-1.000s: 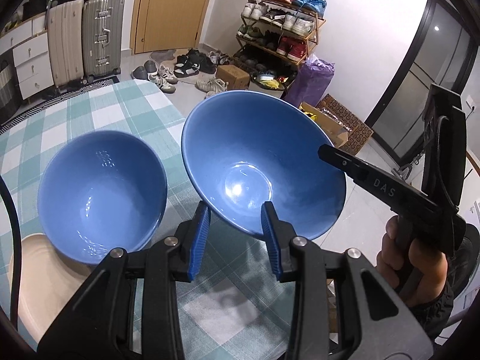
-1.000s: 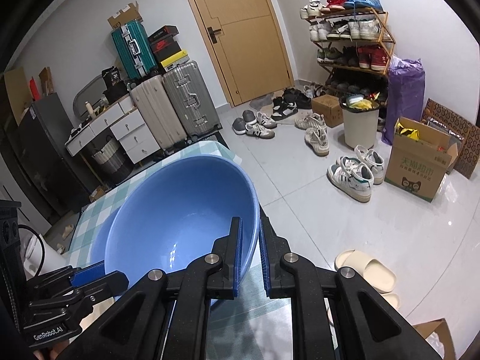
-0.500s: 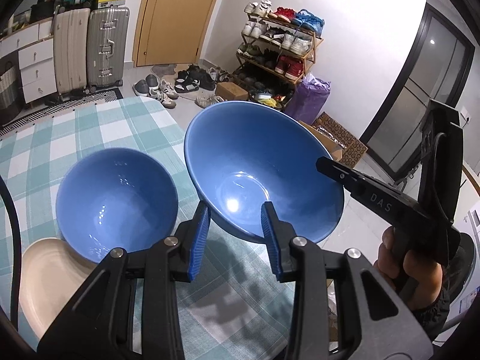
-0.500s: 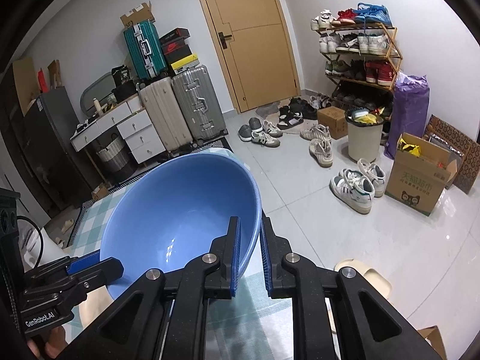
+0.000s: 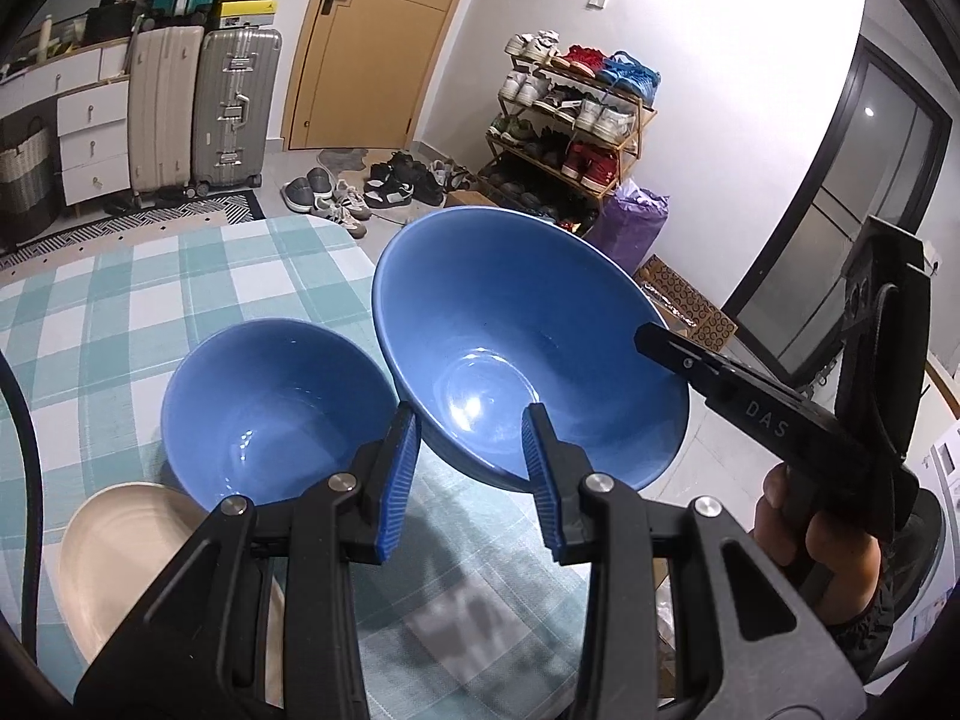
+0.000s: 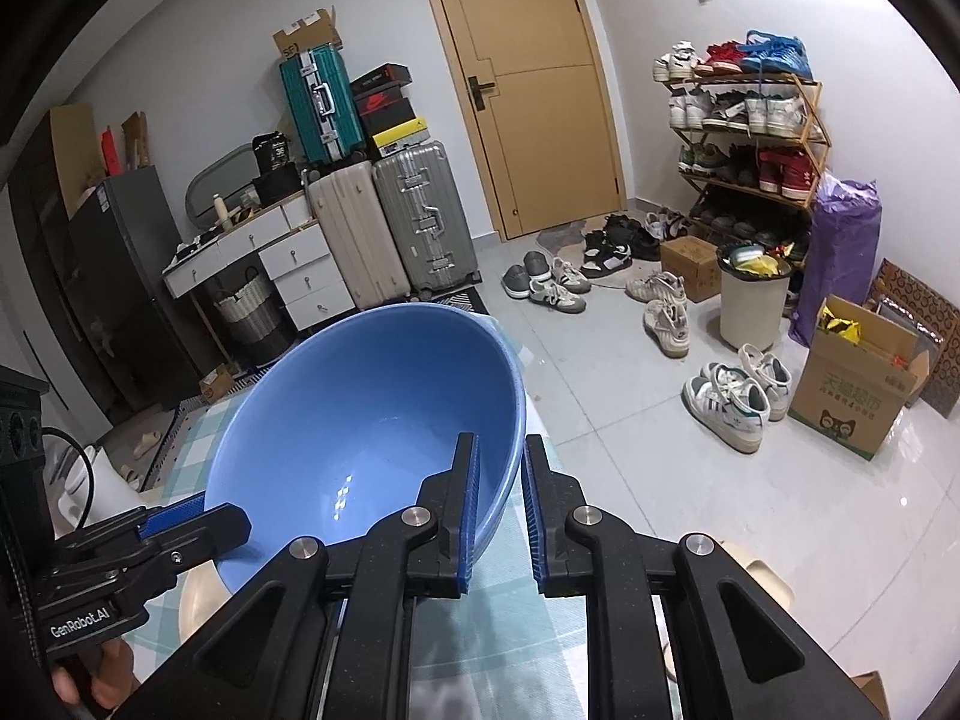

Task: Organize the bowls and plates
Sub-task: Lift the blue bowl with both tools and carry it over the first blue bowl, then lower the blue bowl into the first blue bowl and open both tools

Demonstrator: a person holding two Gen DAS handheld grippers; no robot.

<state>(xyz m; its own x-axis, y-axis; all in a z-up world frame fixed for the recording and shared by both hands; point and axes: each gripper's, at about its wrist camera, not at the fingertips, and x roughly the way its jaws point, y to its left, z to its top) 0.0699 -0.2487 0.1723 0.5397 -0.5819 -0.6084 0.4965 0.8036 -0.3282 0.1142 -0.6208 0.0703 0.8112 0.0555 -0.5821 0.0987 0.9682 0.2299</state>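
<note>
My right gripper (image 6: 499, 510) is shut on the rim of a large blue bowl (image 6: 360, 420) and holds it tilted above the table; the same bowl (image 5: 516, 348) fills the middle of the left wrist view, with the right gripper's finger on its right rim. My left gripper (image 5: 471, 480) is open and empty, just in front of the large bowl and above the table. A smaller blue bowl (image 5: 270, 414) stands on the checked tablecloth (image 5: 120, 312) to the left. A cream plate (image 5: 120, 552) lies at the front left, partly under the small bowl.
The table's right edge drops to a tiled floor with shoes (image 6: 732, 396), a cardboard box (image 6: 858, 396) and a white bin (image 6: 750, 300). Suitcases (image 5: 198, 108) and a door (image 5: 372, 42) stand behind the table.
The left wrist view has pulled back and up, so both bowls look smaller and farther. The large bowl has risen a little in the right gripper.
</note>
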